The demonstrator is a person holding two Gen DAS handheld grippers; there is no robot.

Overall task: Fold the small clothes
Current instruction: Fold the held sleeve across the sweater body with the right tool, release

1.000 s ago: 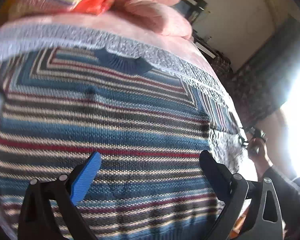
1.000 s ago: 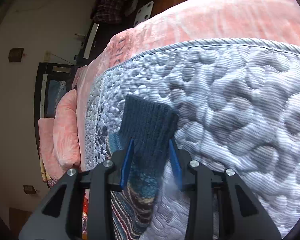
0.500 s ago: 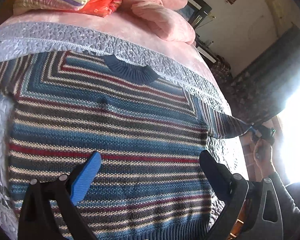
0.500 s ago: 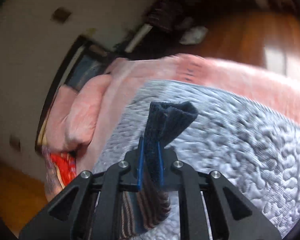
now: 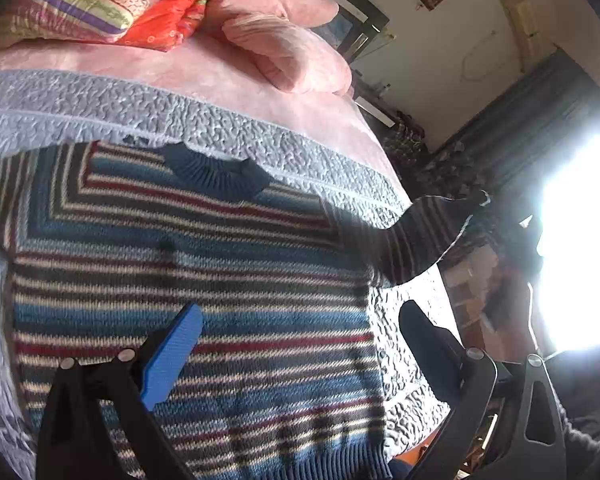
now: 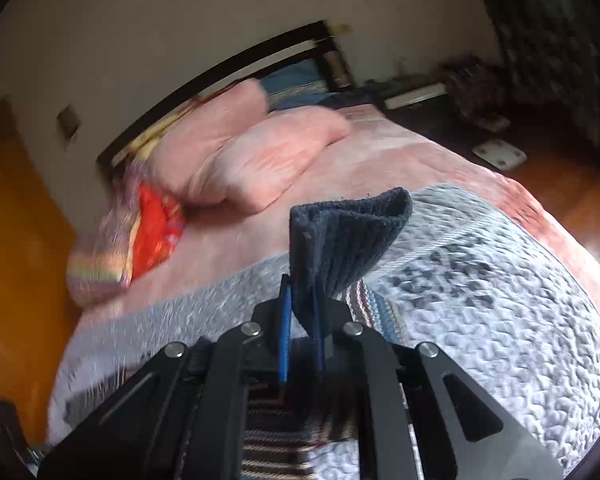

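The left wrist view looks low across the sweater [image 5: 188, 280] toward the pillows [image 5: 284, 40]; the right wrist view sits higher, off the sweater's side, sharing those pillows [image 6: 252, 152].

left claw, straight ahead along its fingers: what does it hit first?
Most likely the striped sweater. The left claw is open and empty, pointing over the sweater's body spread flat on the grey quilt. How high it sits above the knit is unclear.

No text, label, brand, number or sign can be read anywhere.
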